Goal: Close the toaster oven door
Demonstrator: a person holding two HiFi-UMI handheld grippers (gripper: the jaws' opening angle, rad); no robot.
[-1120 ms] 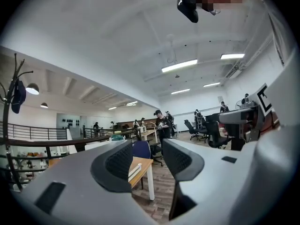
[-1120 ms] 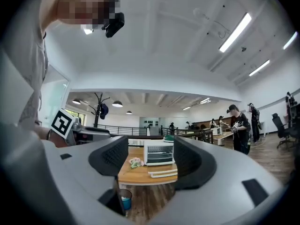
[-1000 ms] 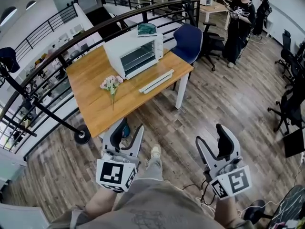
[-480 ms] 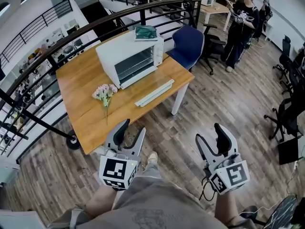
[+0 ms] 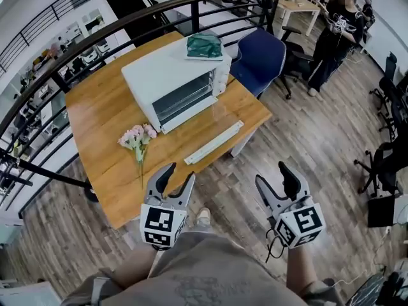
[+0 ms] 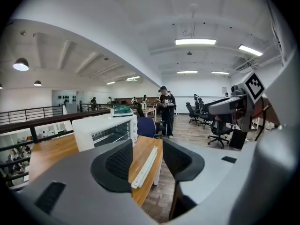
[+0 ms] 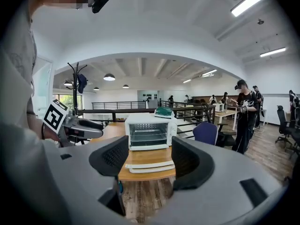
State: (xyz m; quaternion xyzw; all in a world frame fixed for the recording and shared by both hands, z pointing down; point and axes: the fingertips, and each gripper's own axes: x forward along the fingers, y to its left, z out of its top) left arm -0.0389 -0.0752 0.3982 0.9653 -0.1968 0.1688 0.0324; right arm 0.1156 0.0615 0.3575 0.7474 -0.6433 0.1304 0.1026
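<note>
A white toaster oven point(image 5: 172, 85) stands on the wooden table point(image 5: 102, 113), with its glass door point(image 5: 205, 121) folded down flat and the white door handle point(image 5: 213, 142) near the table's front edge. Both grippers hang short of the table, above the floor, touching nothing. My left gripper point(image 5: 173, 178) is open and empty at the table's near edge. My right gripper point(image 5: 275, 180) is open and empty, to the right over the floor. The right gripper view frames the oven point(image 7: 149, 131) and handle point(image 7: 149, 165) between the jaws. From the left gripper view the oven point(image 6: 105, 130) is seen from the side.
A green packet point(image 5: 204, 45) lies on the oven's top. Pink flowers point(image 5: 137, 139) lie on the table left of the door. A blue chair point(image 5: 258, 59) stands behind the table's right end, a black railing point(image 5: 159, 11) runs behind, and a person point(image 5: 341, 30) stands far right.
The table and oven have come closer and lower in the head view as I moved towards them. Both grippers stayed open, the left now reaching the table's near edge.
</note>
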